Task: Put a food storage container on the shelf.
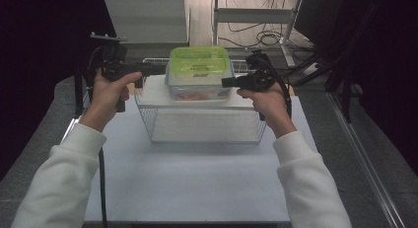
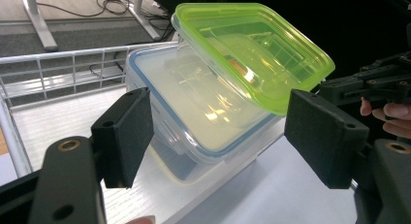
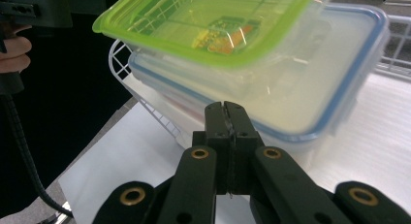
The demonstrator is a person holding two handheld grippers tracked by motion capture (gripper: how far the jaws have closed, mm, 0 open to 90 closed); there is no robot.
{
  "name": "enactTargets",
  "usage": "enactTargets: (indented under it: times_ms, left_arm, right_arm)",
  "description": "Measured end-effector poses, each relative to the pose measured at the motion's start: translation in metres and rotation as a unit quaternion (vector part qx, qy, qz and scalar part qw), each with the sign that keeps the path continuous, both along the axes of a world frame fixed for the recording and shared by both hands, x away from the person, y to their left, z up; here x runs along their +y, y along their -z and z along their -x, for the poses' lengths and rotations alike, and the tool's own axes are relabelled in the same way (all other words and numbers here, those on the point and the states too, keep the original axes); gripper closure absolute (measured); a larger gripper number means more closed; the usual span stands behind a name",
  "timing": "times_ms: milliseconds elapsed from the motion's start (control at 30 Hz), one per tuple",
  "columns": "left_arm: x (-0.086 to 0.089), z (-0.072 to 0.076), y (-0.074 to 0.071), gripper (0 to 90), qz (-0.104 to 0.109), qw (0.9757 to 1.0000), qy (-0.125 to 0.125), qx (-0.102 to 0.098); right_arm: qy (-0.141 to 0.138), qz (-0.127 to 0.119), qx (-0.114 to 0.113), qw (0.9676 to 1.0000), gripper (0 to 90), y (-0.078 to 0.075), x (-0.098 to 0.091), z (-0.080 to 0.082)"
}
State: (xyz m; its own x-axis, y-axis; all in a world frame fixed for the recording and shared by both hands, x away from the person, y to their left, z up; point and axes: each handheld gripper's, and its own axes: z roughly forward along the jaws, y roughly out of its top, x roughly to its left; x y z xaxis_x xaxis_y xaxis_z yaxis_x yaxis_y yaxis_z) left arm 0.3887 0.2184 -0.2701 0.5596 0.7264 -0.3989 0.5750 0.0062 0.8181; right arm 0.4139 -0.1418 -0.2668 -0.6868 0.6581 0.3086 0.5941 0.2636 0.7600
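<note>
Box [image 1: 199, 85], clear with a blue-rimmed lid, stood on a white shelf [image 1: 157, 95] across a wire basket [image 1: 148, 117], directly ahead of both claws and between them. Green-lidded tub [image 2: 252, 49] lay stacked on top, tilted and overhanging toward the right claw. Left claw [image 2: 218, 136] released, jaws spread wide to either side of the box's near corner, pads clear of it. Right claw [image 3: 227, 112] clenched on nothing, tips just short of the box wall below the blue rim. Judged stiff, smooth and probably slippery plastic; light to moderate, with some reddish contents showing. Upper tub judged loose and liable to slide if the stack tipped. Best hold judged across the box's short walls under the rim, kept level.
</note>
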Motion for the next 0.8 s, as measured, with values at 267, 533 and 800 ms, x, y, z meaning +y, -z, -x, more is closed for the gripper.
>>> enactTargets:
  times_ms: [267,533,800]
  left_arm:
    - [0.003,0.019,0.011,25.7,0.014,0.9998,0.012,-0.005]
    - [0.006,0.042,0.035,25.7,0.006,0.9995,0.027,0.014]
    - [0.004,0.072,0.062,26.3,0.005,0.9977,0.063,0.023]
  right_arm:
    - [-0.007,-0.011,0.0,0.9999,89.0,0.01,-0.023,0.015]
    - [-0.011,0.004,0.022,0.9997,88.9,0.04,-0.044,0.026]
    - [-0.029,0.013,0.037,0.9988,88.4,0.068,-0.057,0.046]
